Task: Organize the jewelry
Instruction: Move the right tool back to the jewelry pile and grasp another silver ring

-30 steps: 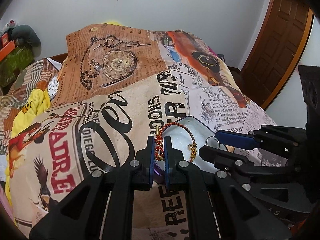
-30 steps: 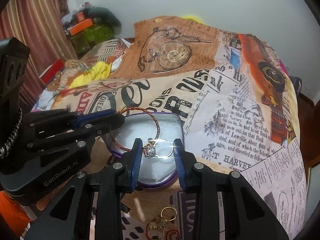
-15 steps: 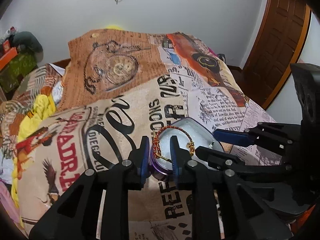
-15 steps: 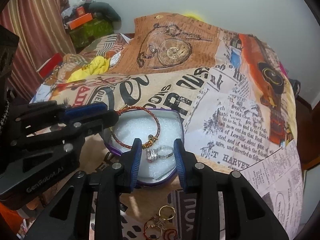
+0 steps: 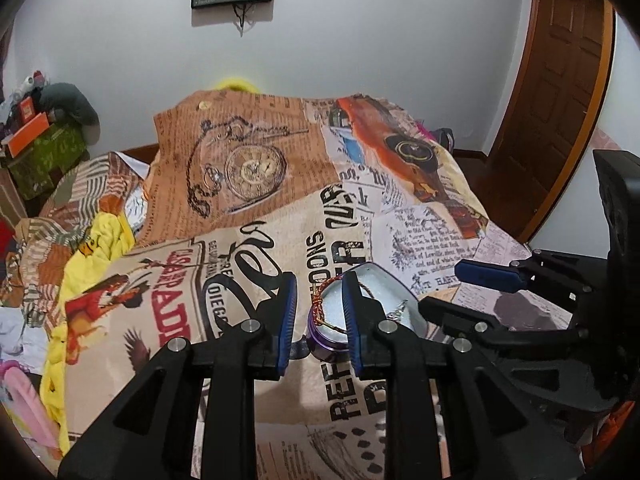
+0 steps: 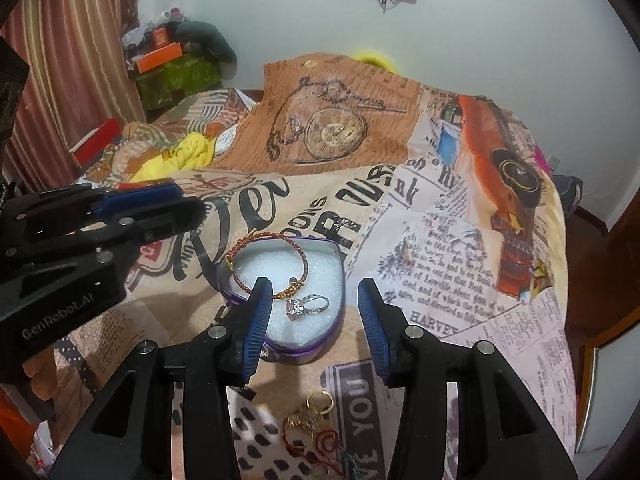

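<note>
**Jewelry tin, part-filled; loose pieces waiting on the bed**

Left wrist view: The left gripper (image 5: 318, 312) is hovering with its jaws parted a moderate way and holding nothing. The purple tin (image 5: 322, 342) is sitting on the printed bedspread (image 5: 248, 208) just ahead of the jaws and slightly right of their gap. The red-and-gold bangle (image 5: 318, 306) is leaning over the tin's near rim. The right gripper (image 5: 484, 276) is reaching in from the right.

Right wrist view: The right gripper (image 6: 316, 312) is hanging over the tin (image 6: 320, 344) with jaws wide apart and empty. The bangle (image 6: 266, 262) is lying on the white foam, and the silver stone ring (image 6: 306, 305) is lying between the jaws, its band running left to right. The left gripper (image 6: 152, 208) is standing off to the tin's left. A pile of loose jewelry (image 6: 316, 424), including a gold ring (image 6: 320, 402), is lying on the bedspread (image 6: 440, 248) nearer the camera than the tin, below and behind the fingertips. Judged nearer to it: the right hand, which would need to draw back and dip.
</note>
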A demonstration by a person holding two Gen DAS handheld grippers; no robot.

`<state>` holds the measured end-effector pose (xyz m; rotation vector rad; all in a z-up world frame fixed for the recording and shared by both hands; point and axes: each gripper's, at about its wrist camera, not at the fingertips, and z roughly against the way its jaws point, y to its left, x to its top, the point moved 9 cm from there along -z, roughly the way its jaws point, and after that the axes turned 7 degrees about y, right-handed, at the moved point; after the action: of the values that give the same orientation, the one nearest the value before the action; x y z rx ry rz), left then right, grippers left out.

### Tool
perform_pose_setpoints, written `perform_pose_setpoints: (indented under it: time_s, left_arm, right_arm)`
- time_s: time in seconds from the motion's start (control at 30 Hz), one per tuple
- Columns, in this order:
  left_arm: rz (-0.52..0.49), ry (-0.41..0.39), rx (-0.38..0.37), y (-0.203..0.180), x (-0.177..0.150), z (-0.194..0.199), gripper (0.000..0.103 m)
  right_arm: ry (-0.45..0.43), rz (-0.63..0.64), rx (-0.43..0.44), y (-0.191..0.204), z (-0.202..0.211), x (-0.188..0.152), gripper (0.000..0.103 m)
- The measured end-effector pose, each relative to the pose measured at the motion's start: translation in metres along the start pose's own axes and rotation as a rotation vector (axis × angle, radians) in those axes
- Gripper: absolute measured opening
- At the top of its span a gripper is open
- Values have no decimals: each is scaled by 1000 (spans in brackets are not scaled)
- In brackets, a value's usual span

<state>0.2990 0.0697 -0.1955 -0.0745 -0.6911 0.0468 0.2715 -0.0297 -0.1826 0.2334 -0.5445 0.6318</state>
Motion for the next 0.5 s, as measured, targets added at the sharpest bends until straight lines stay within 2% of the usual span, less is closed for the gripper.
perform_pose_setpoints:
  time_s: [0.1,0.2,0.5]
  left_arm:
    - [-6,-16,1,-4,1,12,23]
    - [-16,-37,2,-10,0,27,32]
    - [-73,-57,4,-38,-17,59,40]
  right_arm:
    - [-22,-14,-8,-4,15,-1,41]
    - [-41,-29,-20,-9,31,-3,41]
    - [-69,-72,-66,-26,68,-25,41]
